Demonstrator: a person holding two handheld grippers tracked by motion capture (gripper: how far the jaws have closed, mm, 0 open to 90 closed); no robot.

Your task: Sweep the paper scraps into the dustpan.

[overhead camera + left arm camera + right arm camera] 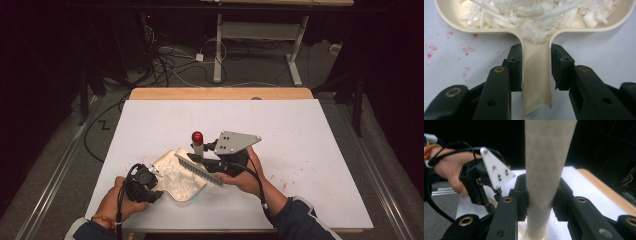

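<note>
On the white table (pixel 300 150) a cream dustpan (pixel 187 192) lies near the person's edge, its tray heaped with white shredded scraps (pixel 175 177). The left gripper (pixel 150 186) sits at the dustpan's near left side, held by the person's left hand (pixel 116 200); in the left gripper view its 2 jaws stand either side of the dustpan's handle (pixel 536 82), the left one pressed on it and the right one touching or just off it, so the gripper (pixel 536 67) is clamped on the handle. The scraps (pixel 536 15) spill from the tray to the root of the handle. The right gripper (pixel 202 159), in the person's right hand (pixel 245 175), holds a brush (pixel 200 169) whose grey bristle row slants across the dustpan and whose pale handle with a red cap (pixel 197 137) rises upright. In the right gripper view both jaws of that gripper (pixel 540 192) press on the pale handle (pixel 546 170), closed firmly around it, and the left gripper (pixel 486 182) with its grey plate shows behind. Faint red specks (pixel 439 50) mark the table beside the dustpan.
</note>
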